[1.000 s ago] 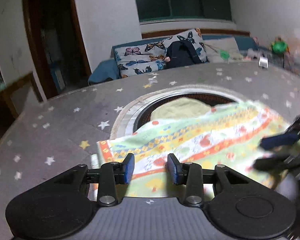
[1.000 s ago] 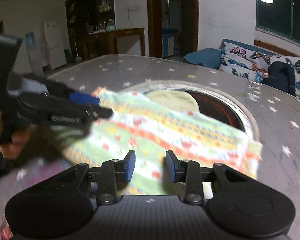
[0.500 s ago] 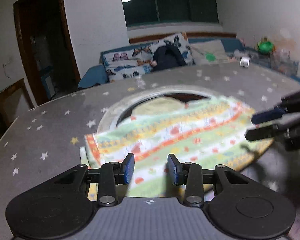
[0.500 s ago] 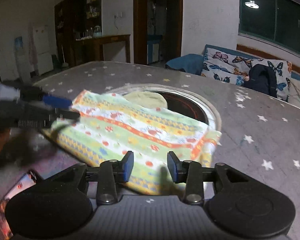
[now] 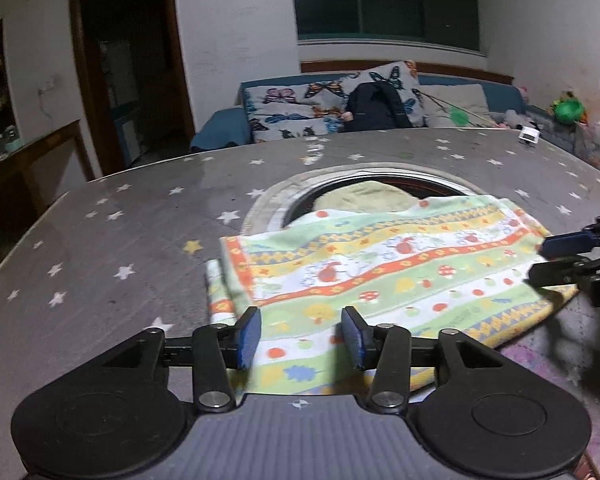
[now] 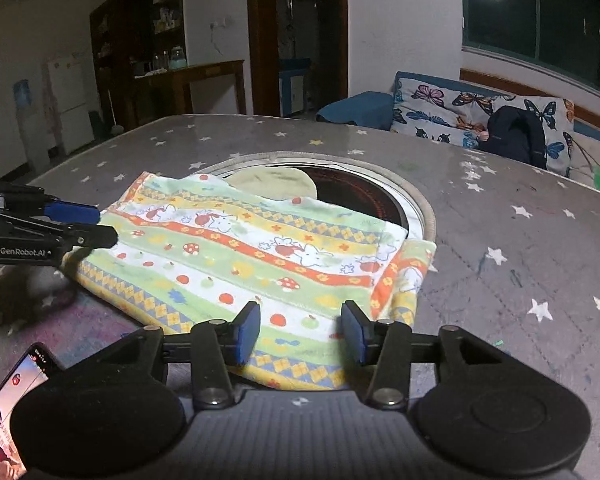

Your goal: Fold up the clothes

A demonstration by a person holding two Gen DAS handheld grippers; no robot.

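Observation:
A folded cloth (image 5: pixel 384 276) (image 6: pixel 252 256) with orange, yellow and green bands, mushrooms and apples lies flat on the grey star-print table, partly over a round inset. My left gripper (image 5: pixel 301 335) hovers over the cloth's near edge. Its jaws are opening and nothing is pinched between the blue pads. My right gripper (image 6: pixel 300 332) hangs over the cloth's other near corner, its jaws also opening around nothing. Each gripper appears at the side of the other's view, the right gripper (image 5: pixel 556 256) and the left gripper (image 6: pixel 92 224), both beside the cloth's ends.
A round dark inset (image 6: pixel 364 200) in the table holds a pale yellow-green cloth (image 6: pixel 272 184). A phone (image 6: pixel 8 412) with a lit screen lies at the near left. A small white item (image 5: pixel 529 135) sits at the table's far edge. A sofa with butterfly cushions (image 5: pixel 300 112) stands behind.
Both grippers have drawn back from the cloth and their jaws have widened. The cloth, blurred and moving a second ago, now lies still and flat.

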